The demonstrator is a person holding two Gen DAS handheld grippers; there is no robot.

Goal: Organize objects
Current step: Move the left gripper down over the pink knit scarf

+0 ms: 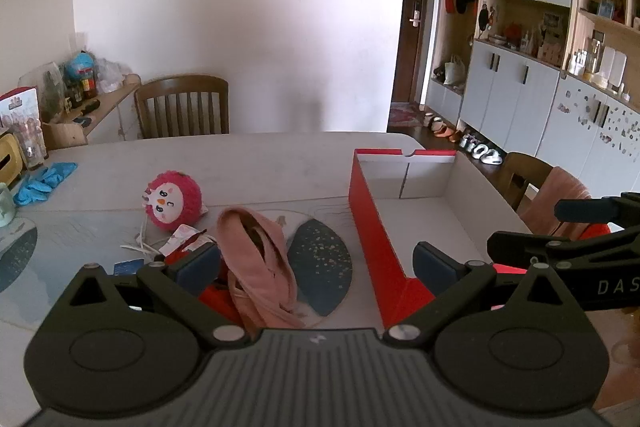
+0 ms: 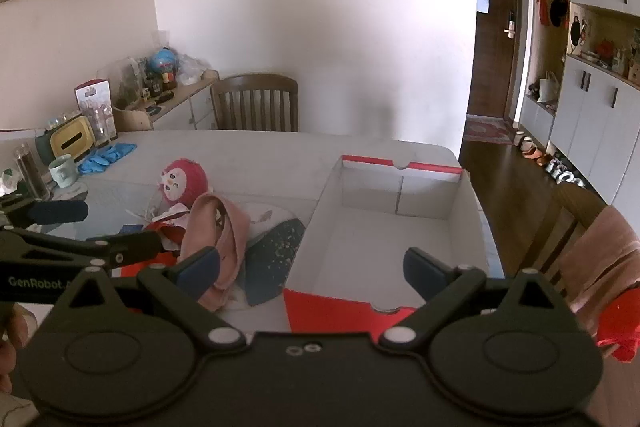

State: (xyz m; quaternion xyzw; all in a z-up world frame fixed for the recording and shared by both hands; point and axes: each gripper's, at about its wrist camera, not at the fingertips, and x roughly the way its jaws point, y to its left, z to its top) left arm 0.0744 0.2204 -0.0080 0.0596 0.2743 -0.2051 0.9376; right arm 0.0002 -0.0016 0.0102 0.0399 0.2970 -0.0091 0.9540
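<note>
A pink cloth [image 1: 256,259] [image 2: 216,231] lies crumpled on the table, over a red item [image 1: 214,297]. Behind it sits a round pink plush with a white face [image 1: 174,201] [image 2: 184,183]. To the right stands an open red box with a bare white inside [image 1: 372,227] [image 2: 372,191]. My left gripper [image 1: 316,267] [image 2: 112,227] hovers open over the pink cloth, its pads apart from it. My right gripper [image 2: 312,267] [image 1: 536,225] hangs open over the box's near red edge, holding nothing.
Blue gloves [image 1: 44,181] [image 2: 106,155], a mug [image 2: 64,171] and a yellow tissue box [image 2: 70,141] crowd the table's left side. A wooden chair [image 1: 182,105] stands at the far edge, another with a pink garment [image 2: 600,259] at the right. White cord and small packets [image 1: 176,243] lie by the plush.
</note>
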